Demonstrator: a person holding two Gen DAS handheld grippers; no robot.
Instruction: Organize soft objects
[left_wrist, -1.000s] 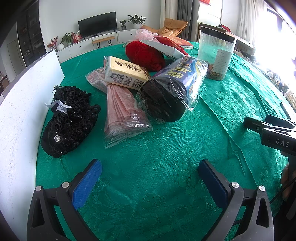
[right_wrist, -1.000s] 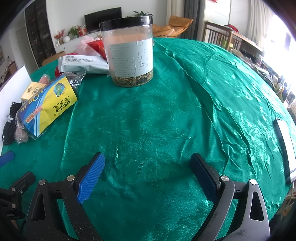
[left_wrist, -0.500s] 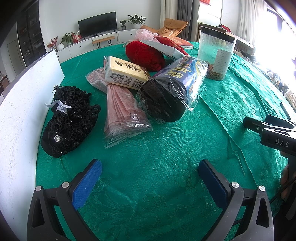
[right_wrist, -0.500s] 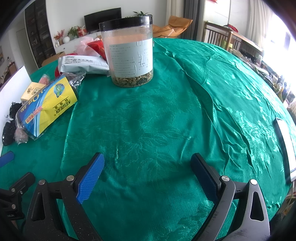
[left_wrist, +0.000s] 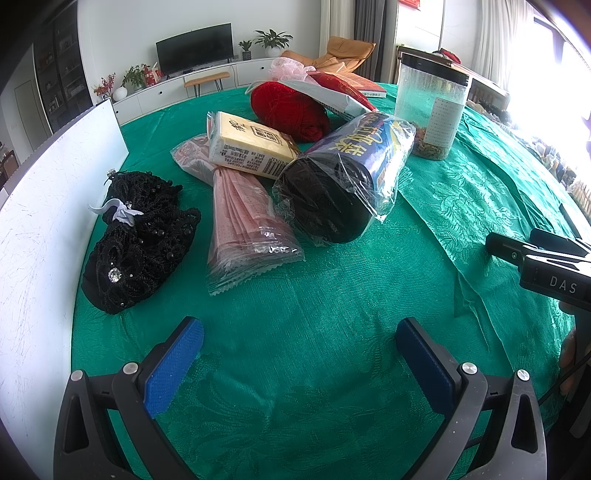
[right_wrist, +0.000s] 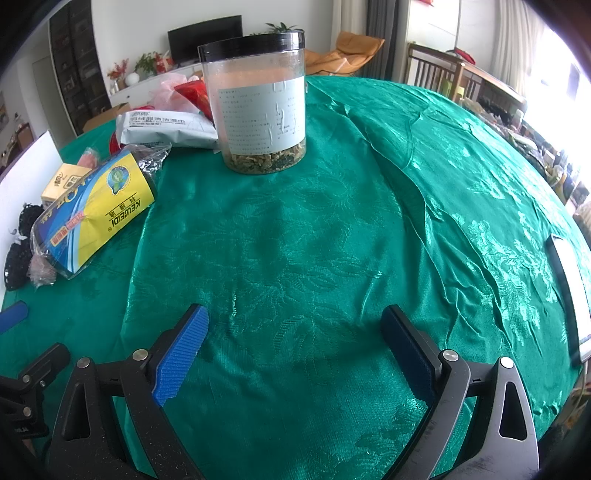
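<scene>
Nothing has shifted over the last second: the left gripper (left_wrist: 299, 350) and right gripper (right_wrist: 293, 343) both stay spread wide and empty above the green cloth (left_wrist: 332, 314). The soft things, lace bag (left_wrist: 140, 236), pink packet (left_wrist: 243, 218), wrapped roll (left_wrist: 343, 177) and yarn (left_wrist: 288, 107), lie bunched and untouched beyond the left gripper, so sorting has probably not begun.

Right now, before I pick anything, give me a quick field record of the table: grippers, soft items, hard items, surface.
left gripper: open, empty, above bare cloth
right gripper: open, empty, above bare cloth
black beaded mesh bag: nearest left gripper, beside white board
pink packet: flat, under yellow tissue pack
rolled black bags in blue-yellow wrapper: lying on its side
red yarn ball: behind pile
clear jar: upright, black lid on
surface: green tablecloth, wrinkled
</scene>
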